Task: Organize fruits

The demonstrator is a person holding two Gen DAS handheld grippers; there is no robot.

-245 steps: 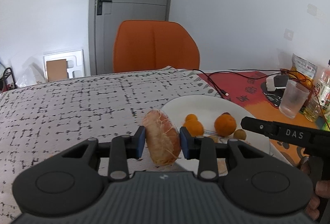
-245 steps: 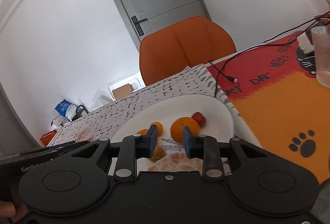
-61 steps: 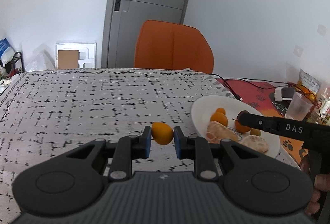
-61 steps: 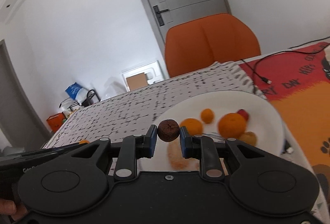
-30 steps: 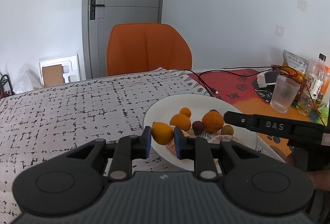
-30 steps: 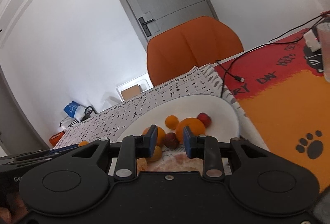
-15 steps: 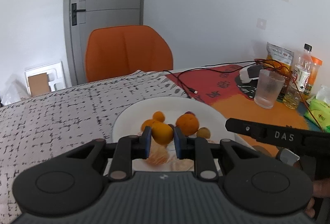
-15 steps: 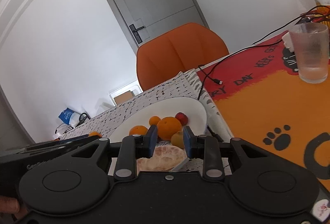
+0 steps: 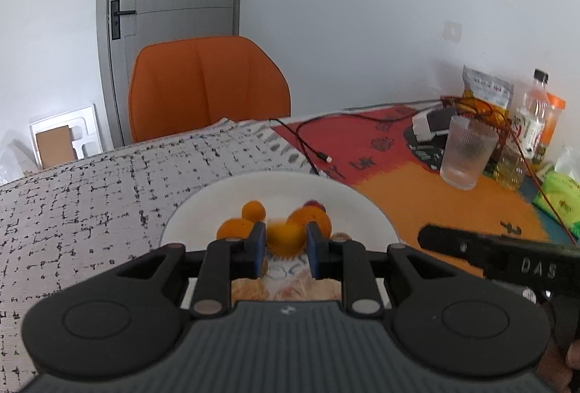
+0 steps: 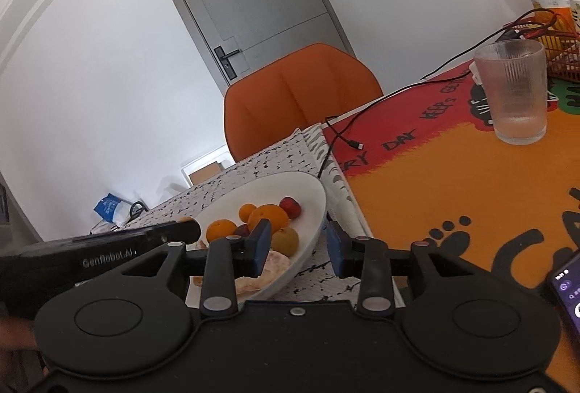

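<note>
So the left gripper (image 9: 282, 248) has its jaws pinching a small yellow-orange fruit (image 9: 284, 239), a bit blurry, held right over the near part of the white plate (image 9: 203, 208). Just behind it on the plate there's a bigger orange (image 9: 319, 217), a mid-size one (image 9: 233, 228) to the left, and a tiny orange one (image 9: 253, 210) further back, plus a dark red fruit (image 9: 311, 204) peeking out behind the big orange. Under the jaws, on the near side of the plate, you can see peeled citrus pieces (image 9: 250, 289).

The right gripper (image 10: 298, 248) has its jaws spread wide with nothing between them. It sits at the plate's right edge: the left blue pad overlaps the plate, the right one is over the patterned cloth (image 10: 319, 270). From that side the pile shows a yellowish-green fruit (image 10: 285, 241) just by the left pad, and a dark plum-looking thing (image 10: 242, 230) tucked between the oranges.

The plate sits on the black-and-white grid cloth on the counter (image 9: 90, 183), near where it meets an orange and red mat (image 10: 453, 183) with paw prints. A ribbed glass (image 10: 514, 96) stands further off on the mat, a black cable (image 9: 304, 143) trails across, a phone (image 10: 567, 288) peeks in bottom right, and an orange chair (image 9: 206, 85) is behind the counter.
</note>
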